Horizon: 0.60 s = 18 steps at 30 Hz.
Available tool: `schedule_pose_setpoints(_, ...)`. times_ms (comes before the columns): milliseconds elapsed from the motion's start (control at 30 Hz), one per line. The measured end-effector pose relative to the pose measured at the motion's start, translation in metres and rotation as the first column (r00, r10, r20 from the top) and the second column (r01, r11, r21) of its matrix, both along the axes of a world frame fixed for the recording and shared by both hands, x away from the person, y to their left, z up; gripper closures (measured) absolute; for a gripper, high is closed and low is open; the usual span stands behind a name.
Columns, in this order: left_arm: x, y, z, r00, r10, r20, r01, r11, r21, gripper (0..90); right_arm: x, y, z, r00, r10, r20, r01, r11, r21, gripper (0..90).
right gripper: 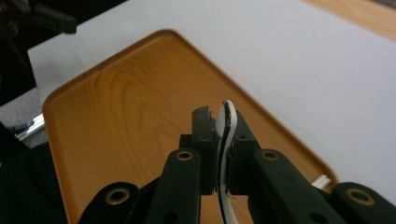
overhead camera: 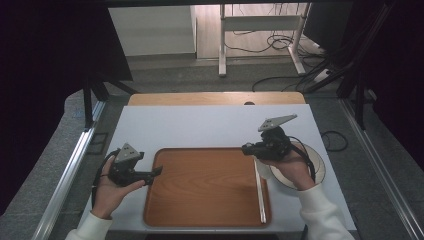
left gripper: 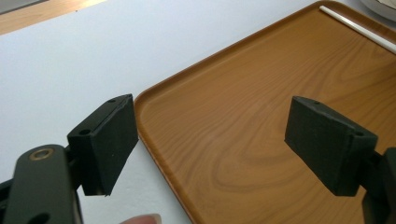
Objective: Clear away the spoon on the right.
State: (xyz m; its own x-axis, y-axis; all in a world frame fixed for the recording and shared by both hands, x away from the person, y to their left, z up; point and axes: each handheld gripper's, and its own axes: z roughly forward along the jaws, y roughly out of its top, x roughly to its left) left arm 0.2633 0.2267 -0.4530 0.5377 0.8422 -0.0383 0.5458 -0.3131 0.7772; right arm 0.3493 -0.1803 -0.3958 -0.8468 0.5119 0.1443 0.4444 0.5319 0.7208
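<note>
Jaws of my right gripper [right gripper: 223, 154] pinch a thin white utensil [right gripper: 227, 122] at lower centre, above the wooden tray [right gripper: 126, 121]. My left gripper [left gripper: 210, 144] is spread wide over the tray's corner, holding nothing.

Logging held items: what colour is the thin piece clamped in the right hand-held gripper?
White thin piece, clearest in the right gripper view.

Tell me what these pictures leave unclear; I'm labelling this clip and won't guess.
- White utensil in the right gripper: the right gripper view shows just an edge between the closed jaws; its end is cut off at the bottom, so spoon or fork is unclear.
- Plate: high view, partly covered by the right hand.
- White stick on the tray: too thin to identify.
</note>
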Motion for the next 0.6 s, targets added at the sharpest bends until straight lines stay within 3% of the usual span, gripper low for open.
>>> schedule_pose_setpoints(233, 0.001, -0.001, -0.001, 1.0000, -0.004, -0.004, 0.004, 1.0000, 0.002, 16.6, -0.004, 0.024, -0.017, 0.9981, 0.050, -0.036, -0.052, 0.998, -0.045, 85.4)
schedule_pose_setpoints(367, 0.000, 0.000, 0.000, 1.0000, -0.003, -0.003, 0.003, 1.0000, 0.002, 16.7, -0.007, 0.045, -0.035, 0.9946, 0.080, -0.066, -0.087, 0.989, -0.116, 85.3)
schedule_pose_setpoints(600, 0.001, 0.000, -0.001, 1.0000, -0.002, -0.006, 0.002, 1.0000, 0.002, 16.7, -0.008, 0.059, -0.052, 0.9902, 0.102, -0.096, -0.117, 0.980, -0.163, 85.3)
